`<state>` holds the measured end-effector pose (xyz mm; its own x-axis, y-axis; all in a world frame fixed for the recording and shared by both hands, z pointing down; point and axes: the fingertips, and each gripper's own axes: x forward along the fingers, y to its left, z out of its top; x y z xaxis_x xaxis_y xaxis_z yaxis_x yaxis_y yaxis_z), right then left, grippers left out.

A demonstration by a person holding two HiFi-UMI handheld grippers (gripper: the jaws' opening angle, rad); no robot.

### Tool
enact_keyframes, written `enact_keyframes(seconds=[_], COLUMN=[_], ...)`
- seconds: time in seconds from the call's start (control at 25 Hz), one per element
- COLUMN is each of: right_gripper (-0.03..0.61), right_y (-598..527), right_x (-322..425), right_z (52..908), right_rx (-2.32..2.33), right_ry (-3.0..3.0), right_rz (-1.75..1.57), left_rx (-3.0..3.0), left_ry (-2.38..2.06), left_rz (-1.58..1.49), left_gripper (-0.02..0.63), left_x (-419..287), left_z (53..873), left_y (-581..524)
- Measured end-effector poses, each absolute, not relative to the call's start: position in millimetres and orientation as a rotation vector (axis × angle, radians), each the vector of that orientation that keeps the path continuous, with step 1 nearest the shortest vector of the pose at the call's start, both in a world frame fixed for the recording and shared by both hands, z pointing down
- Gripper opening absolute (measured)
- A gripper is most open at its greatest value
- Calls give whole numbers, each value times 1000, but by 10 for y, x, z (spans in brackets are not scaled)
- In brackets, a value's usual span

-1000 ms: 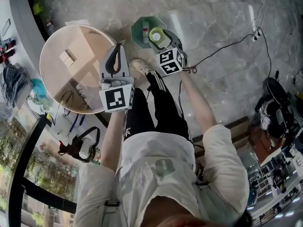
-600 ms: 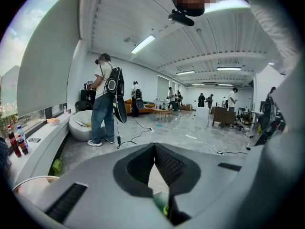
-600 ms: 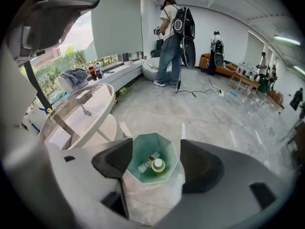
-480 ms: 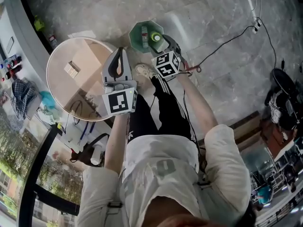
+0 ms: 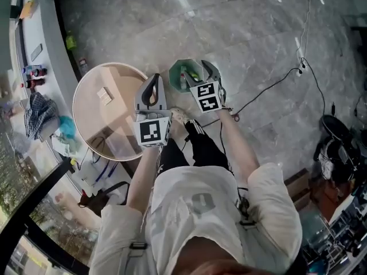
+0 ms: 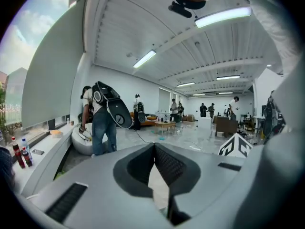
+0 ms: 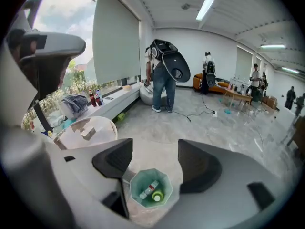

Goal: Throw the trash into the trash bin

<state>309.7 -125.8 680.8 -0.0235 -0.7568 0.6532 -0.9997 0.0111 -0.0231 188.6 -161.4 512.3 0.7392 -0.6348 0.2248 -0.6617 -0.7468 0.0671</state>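
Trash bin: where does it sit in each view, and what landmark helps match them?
Head view: trash bin upper centre, on the floor.
Left gripper view: not in it.
Right gripper view: bottom centre, framed by the open jaws.
Shared landmark: round table, left of the bin in both.

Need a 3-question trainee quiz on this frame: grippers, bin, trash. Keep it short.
1. True or false: the right gripper holds a bottle between its jaws.
2. Where does the clear bottle lie? A) on the round table B) in the green trash bin C) on the floor
3. Fill in: the left gripper has its jaws ____ (open/shut).
Key: 1 false, its jaws stand apart and empty above the bin; 2 B; 3 shut.
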Motion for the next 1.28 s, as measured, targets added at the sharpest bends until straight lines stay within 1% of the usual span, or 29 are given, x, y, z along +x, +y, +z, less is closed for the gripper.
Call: enact_keyframes(seconds=[0.28,0.52,0.56,0.6,0.64,0.68,0.92,1.08,1.28], right_gripper=[304,301,264,163,41,20,14,14,14], right_y=[-1995,-2057,-2048,-2040,-2034,-2030,-1901,-1860,-1847], right_x=[2937,2449,2374,2311,2248,2177,1807,1604,1480], right_z=[5143,3921,3756,3599,3447,3296,2629,2454,2419], right_rx=[1899,1838,1847,1864,1877,1880,1874,1803,1767], right_ry=[-1998,-2255,-2275,-2289,-2306,-2333,-2457,-2506,-2528], right_rz=[372,185,151,114,74,32,-216,-291,-307], left_rx=[2913,2997,3018,3032,3039,3039,3010,3016,3021], left_ry=[-1164,-1221,-1233,-1249,-1267,-1285,-1394,-1437,-1469], left_rz=[30,-162,-189,-218,-247,-269,-332,-363,-411], left_gripper=[12,12,12,12,12,12,12,12,12], left_x=[1782,1650,1604,1550,1490,1429,1121,1012,898], left_z=[4028,3215,3095,2977,2876,2806,2631,2517,2388], left_y=[-1968,-1968,-1963,-1963,-1971,-1987,-2011,-1983,-1955])
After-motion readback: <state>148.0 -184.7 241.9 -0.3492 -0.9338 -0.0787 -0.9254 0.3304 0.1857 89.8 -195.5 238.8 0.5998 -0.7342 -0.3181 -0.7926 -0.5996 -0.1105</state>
